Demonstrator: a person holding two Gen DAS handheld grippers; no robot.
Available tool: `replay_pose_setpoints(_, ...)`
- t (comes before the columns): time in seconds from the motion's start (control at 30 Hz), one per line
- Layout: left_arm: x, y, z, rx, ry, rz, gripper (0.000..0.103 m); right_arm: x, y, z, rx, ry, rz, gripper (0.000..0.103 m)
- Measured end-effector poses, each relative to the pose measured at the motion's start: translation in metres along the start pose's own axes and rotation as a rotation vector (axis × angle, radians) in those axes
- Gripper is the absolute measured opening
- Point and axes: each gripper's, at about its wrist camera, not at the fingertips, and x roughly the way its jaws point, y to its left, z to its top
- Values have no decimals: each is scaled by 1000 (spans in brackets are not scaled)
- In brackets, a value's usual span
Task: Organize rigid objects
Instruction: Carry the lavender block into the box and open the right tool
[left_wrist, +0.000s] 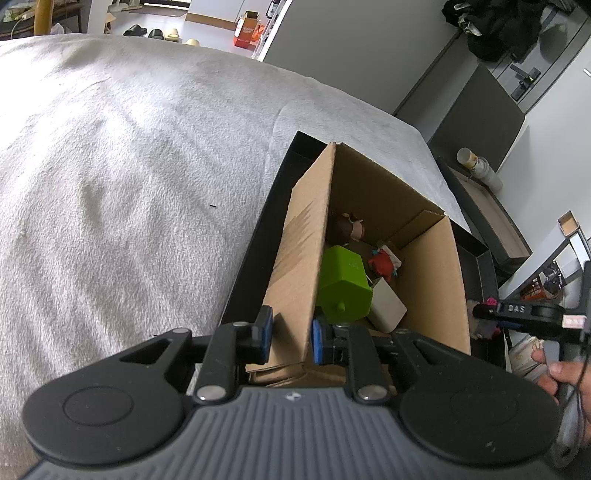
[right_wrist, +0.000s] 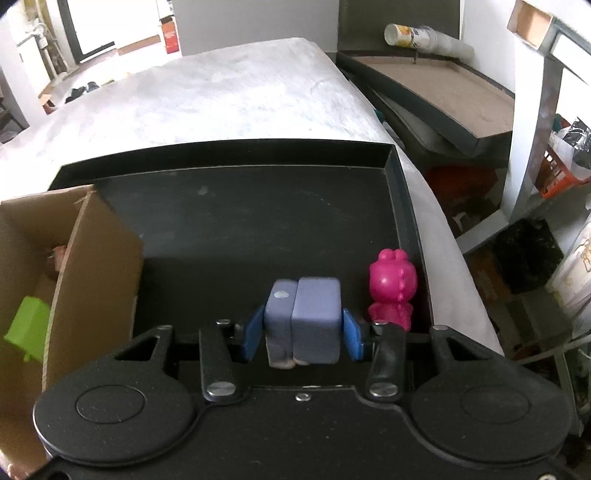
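We hold the cardboard box (left_wrist: 369, 236) by its left wall: the left gripper (left_wrist: 291, 338) straddles the wall edge, one blue pad outside and one inside, clenched on it. We judge that this steadies the box for loading. The box stands in the black tray (right_wrist: 258, 221), which lies on the grey blanket (left_wrist: 129, 166). Inside are a green hexagonal block (left_wrist: 343, 284), a red toy (left_wrist: 382, 264), a brown figure (left_wrist: 349, 227) and a beige block (left_wrist: 388, 306).

The right gripper (right_wrist: 303, 334) grasps a grey-blue block (right_wrist: 306, 321) between its pads, over the tray floor. The block looks like two rounded slabs side by side; its worn lower end is unclear. A pink figurine (right_wrist: 391, 291) stands upright just beside it, near the tray's right wall.
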Motion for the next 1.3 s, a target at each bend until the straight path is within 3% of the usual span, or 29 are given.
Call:
replay_pose_setpoints(0.37, 0, -3, -1, 2, -3, 13, 20, -43, 8, -8, -15, -56, 98, 44)
replay_pose_setpoints(0.77, -1, -4, 0, -4, -5, 16, 20, -88, 57, 9, -121, -166, 205, 44)
replay_pose_setpoints(1.13, -2, -4, -1, -14, -8, 15, 20, -89, 95, 20, -115, -175, 298, 45)
replay_pose_setpoints(1.3, -3, -4, -1, -16, -13, 17, 20, -98, 100, 23, -142, -213, 283, 50)
